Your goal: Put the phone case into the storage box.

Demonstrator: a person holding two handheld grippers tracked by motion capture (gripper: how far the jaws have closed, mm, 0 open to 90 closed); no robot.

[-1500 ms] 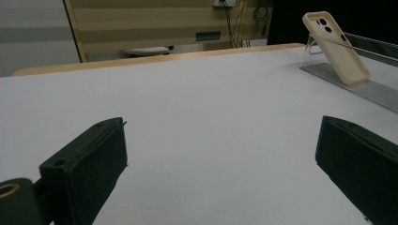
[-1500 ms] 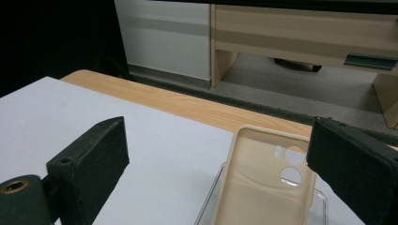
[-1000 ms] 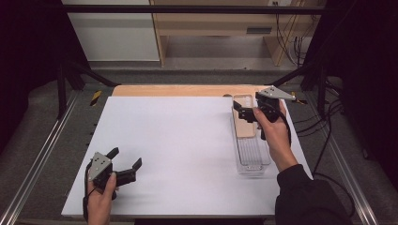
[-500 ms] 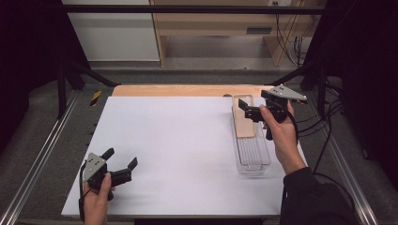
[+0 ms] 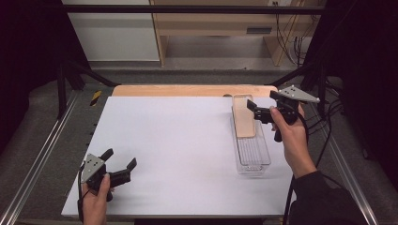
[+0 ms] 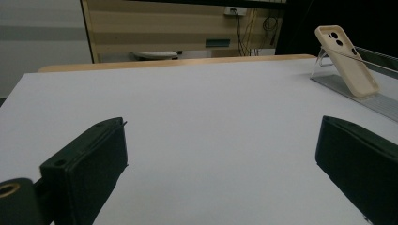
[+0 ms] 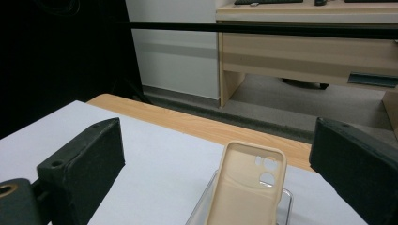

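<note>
A beige phone case [image 5: 244,116] leans tilted, camera cut-outs uppermost, at the far end of a clear plastic tray [image 5: 253,161] that lies lengthwise on the right side of the white table [image 5: 178,140]. The right gripper [image 5: 256,112], held in the person's right hand [image 5: 293,138], hangs just beside the case at the tray's far end with its jaws spread wide and nothing between them. The left gripper [image 5: 119,165], held in the left hand [image 5: 96,204] at the near left corner of the table, well apart from the tray, likewise has its jaws wide and empty.

High view overhead; claw views low, sharing phone case [image 5: 244,115].
</note>
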